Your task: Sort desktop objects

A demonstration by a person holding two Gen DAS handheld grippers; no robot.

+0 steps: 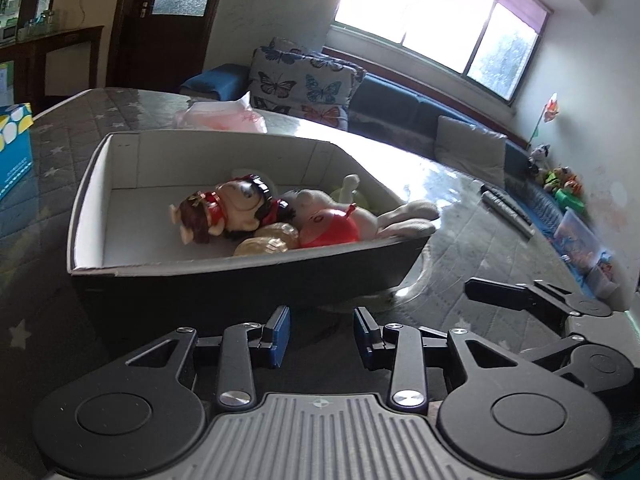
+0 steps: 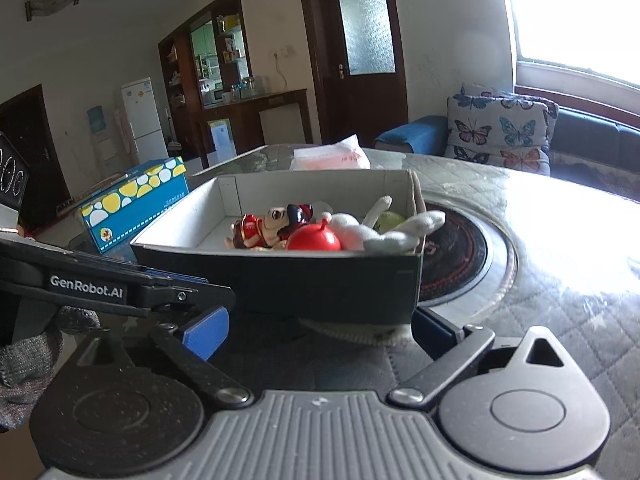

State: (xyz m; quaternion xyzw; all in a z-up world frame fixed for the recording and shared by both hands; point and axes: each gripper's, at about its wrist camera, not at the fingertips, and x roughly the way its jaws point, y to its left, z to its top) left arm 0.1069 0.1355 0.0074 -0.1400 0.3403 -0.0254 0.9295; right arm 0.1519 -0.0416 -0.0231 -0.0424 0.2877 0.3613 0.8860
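- The dark box with white inside walls sits just in front of both grippers, its long side running across in front of them
- In the box lie a pig doll, a red ball toy, a white plush rabbit and a gold ball, all bunched at the right end
- The left gripper has its jaws partly apart and holds nothing
- The right gripper has its jaws spread wide and holds nothing
- Both look about as near to the box
- The table has a grey quilted cover with stars under a shiny clear sheet
- A blue tissue box stands to the left, a butterfly cushion and a bright window behind
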